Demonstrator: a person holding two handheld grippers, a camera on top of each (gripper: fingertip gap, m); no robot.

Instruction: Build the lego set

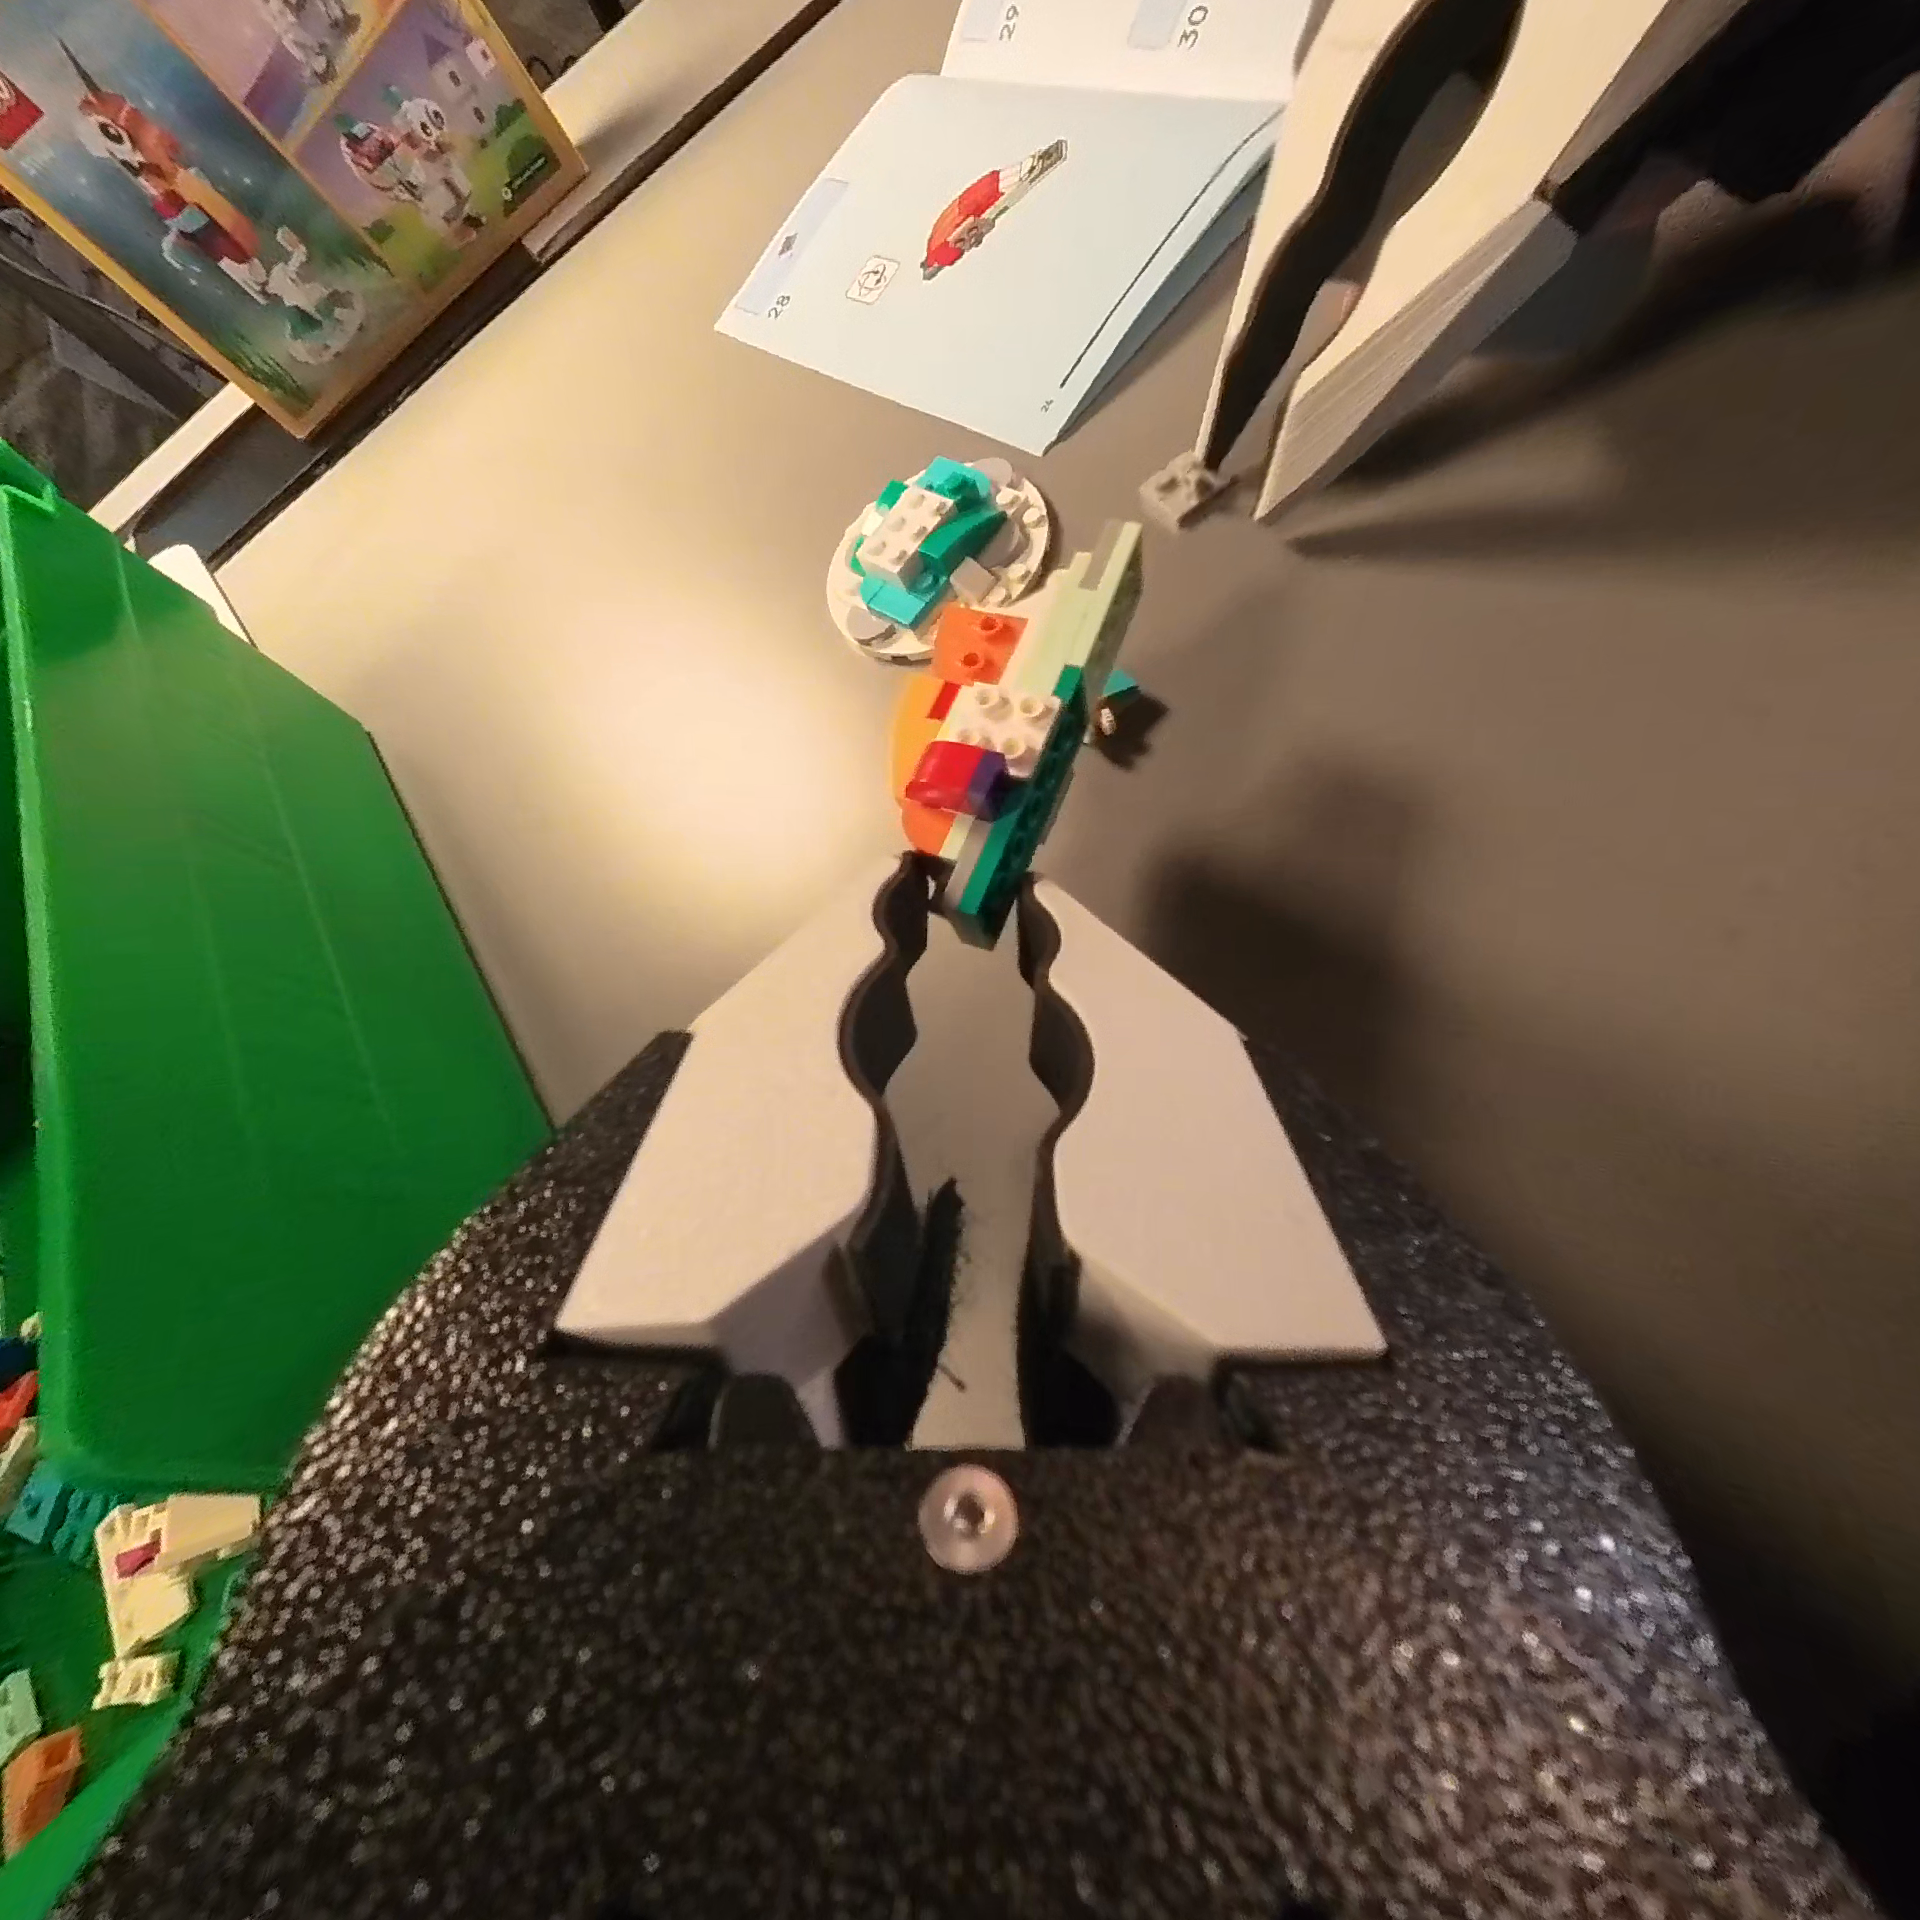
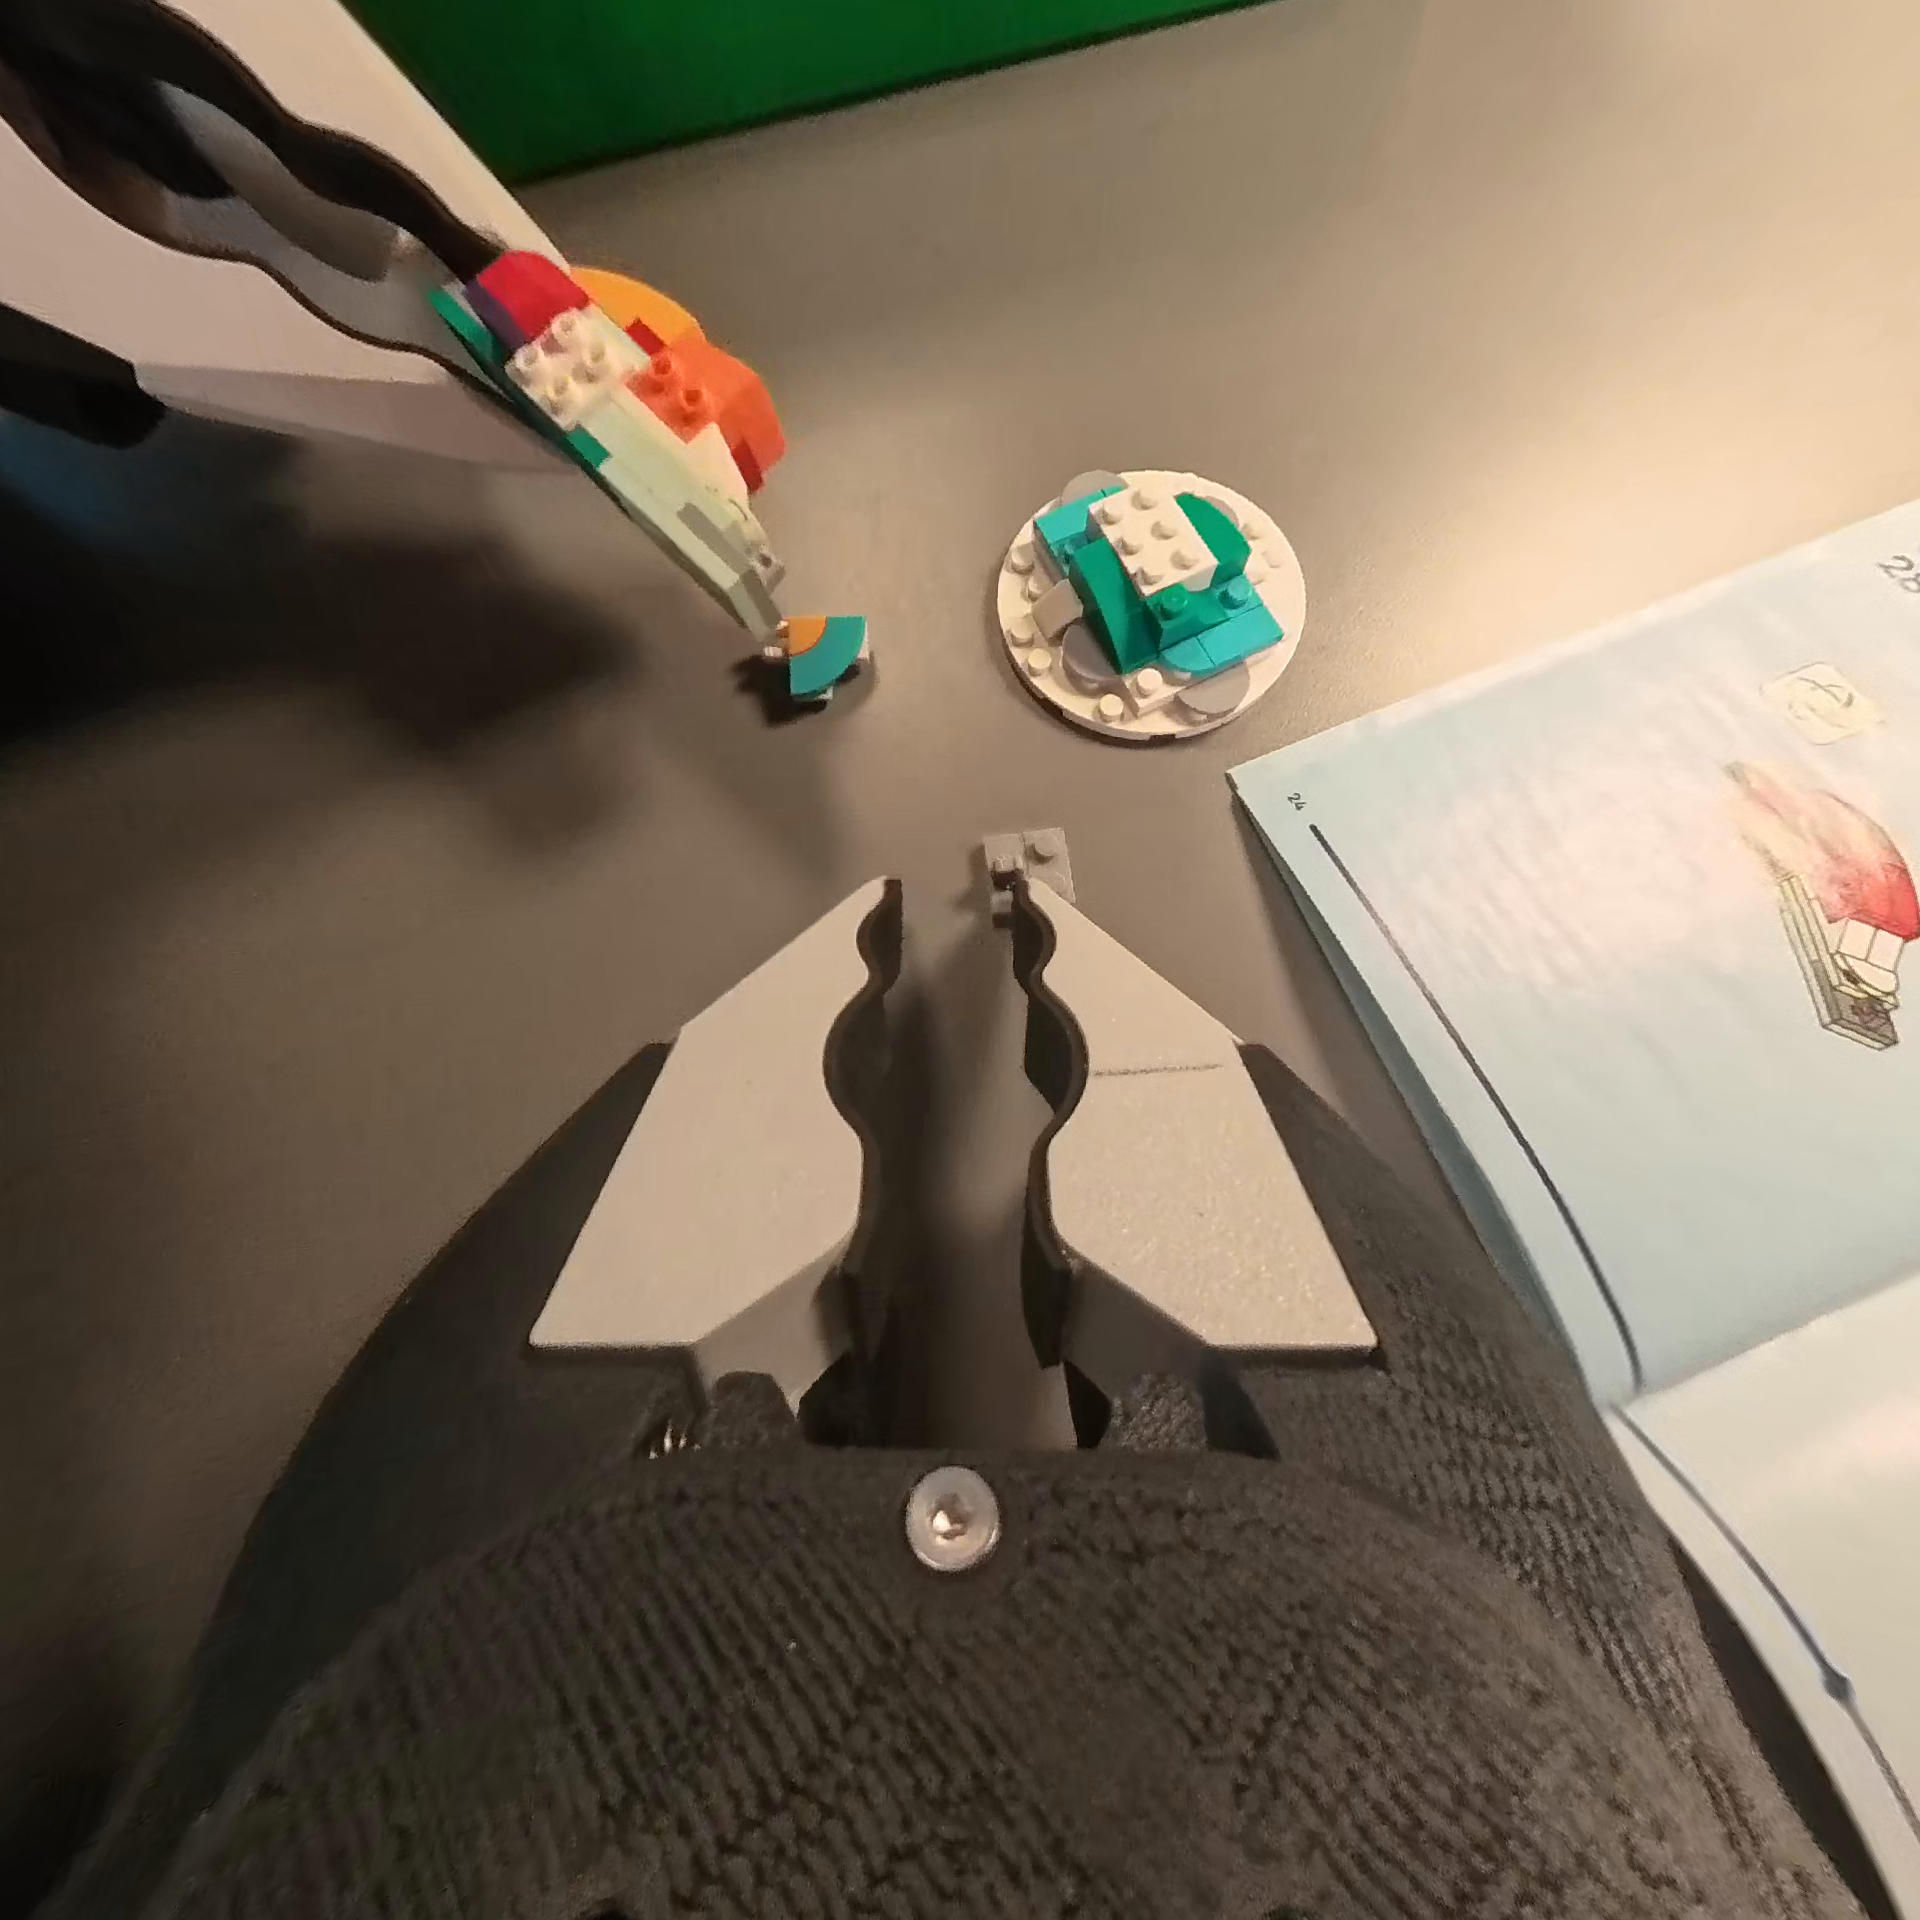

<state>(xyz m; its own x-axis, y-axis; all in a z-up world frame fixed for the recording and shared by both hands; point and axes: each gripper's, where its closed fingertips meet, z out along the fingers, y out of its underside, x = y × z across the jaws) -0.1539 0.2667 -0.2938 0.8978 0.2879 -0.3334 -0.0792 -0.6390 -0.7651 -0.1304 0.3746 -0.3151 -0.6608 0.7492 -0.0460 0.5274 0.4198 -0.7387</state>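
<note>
My left gripper is shut on the near end of a long lego assembly of teal, white, orange and red bricks, held tilted over the table. It also shows in the right wrist view, where its far tip touches a small teal and orange curved piece on the table. My right gripper is open low over the table, and its right fingertip touches a small grey piece. A round white plate with teal and white bricks lies beyond.
An open instruction booklet lies to the right of my right gripper. A green bin with loose bricks stands at the left. The set's box leans at the back left. The right gripper reaches in from the top right. Some 12 centimetres of space lies between my two pairs of fingers.
</note>
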